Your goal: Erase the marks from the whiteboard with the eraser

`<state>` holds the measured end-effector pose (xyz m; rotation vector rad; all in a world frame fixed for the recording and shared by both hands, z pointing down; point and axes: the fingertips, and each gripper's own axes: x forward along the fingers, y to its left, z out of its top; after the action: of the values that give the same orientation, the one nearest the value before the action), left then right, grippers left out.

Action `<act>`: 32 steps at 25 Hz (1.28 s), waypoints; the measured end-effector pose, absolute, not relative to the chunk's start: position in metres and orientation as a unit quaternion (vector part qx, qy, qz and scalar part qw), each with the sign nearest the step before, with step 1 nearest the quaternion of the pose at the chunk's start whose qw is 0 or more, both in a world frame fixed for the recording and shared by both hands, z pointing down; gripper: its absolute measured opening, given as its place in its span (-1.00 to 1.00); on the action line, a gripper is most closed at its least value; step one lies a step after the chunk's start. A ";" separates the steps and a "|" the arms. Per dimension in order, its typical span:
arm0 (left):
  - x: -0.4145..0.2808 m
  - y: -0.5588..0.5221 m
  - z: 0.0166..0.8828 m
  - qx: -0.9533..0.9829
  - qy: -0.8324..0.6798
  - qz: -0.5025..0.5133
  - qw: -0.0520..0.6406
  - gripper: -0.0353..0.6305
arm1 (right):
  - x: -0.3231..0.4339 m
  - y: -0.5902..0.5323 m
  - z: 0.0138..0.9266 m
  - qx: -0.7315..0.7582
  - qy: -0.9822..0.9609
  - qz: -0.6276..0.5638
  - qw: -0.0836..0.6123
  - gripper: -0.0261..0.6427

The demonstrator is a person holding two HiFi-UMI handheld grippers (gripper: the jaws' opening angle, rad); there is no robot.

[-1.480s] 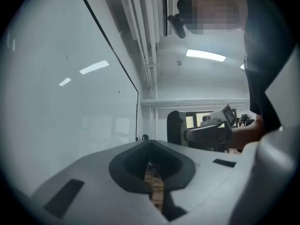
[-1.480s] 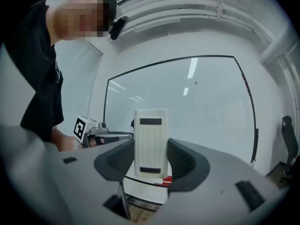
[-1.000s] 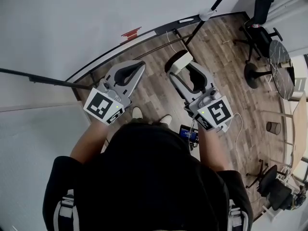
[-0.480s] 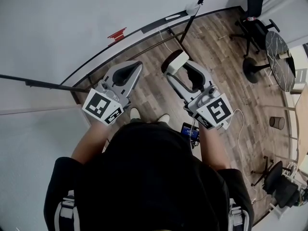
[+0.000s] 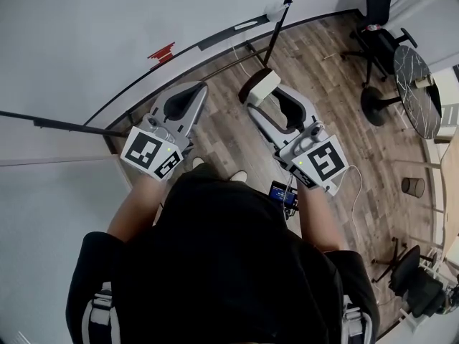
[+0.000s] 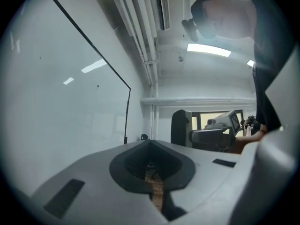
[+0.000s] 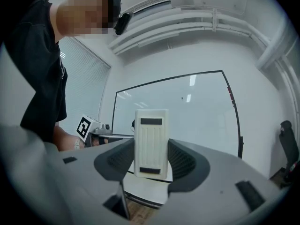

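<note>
The whiteboard (image 5: 86, 34) is a large pale panel with a black frame, ahead and to the left. It also fills the left of the left gripper view (image 6: 61, 102) and stands behind the jaws in the right gripper view (image 7: 187, 111). A tiny dark mark (image 7: 182, 98) shows on it. My right gripper (image 5: 262, 95) is shut on the white ribbed eraser (image 5: 258, 86), held upright between the jaws (image 7: 151, 143). My left gripper (image 5: 191, 92) is shut with nothing in it (image 6: 151, 161). Both hang over the wooden floor, short of the board.
A red tag (image 5: 161, 51) sits on the board's frame. A black stand pole (image 5: 283, 9) rises beside the board. Office chairs (image 5: 374, 20), a round table (image 5: 414, 84) and a small bin (image 5: 410, 186) stand at right. A phone (image 5: 281, 196) hangs at the person's waist.
Both grippers have moved a little forward, toward the board, with the eraser still held. The head view has shifted slightly.
</note>
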<state>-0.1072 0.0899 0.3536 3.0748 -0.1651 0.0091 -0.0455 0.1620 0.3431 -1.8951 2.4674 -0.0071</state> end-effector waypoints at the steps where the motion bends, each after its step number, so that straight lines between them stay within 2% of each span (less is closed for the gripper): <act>1: -0.106 0.088 0.354 0.998 -0.058 0.004 0.033 -0.88 | -0.044 0.162 0.341 -0.608 0.794 -0.004 0.019 -0.26; 15: -0.067 0.029 0.362 0.997 -0.073 0.006 -0.005 -0.88 | -0.001 0.087 0.359 -0.587 0.809 -0.022 0.005 -0.26; 21: -0.040 -0.050 0.359 0.997 -0.074 -0.001 -0.004 -0.88 | 0.028 0.001 0.356 -0.581 0.813 -0.026 -0.005 -0.26; 32: -0.030 -0.156 0.343 0.994 -0.105 -0.019 -0.007 -0.88 | 0.036 -0.109 0.349 -0.564 0.825 -0.015 -0.042 -0.26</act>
<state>-0.0304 -0.1557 0.3431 3.1379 -0.3307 -0.0586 0.0356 -0.1086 0.3487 -1.8197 2.6636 -0.0498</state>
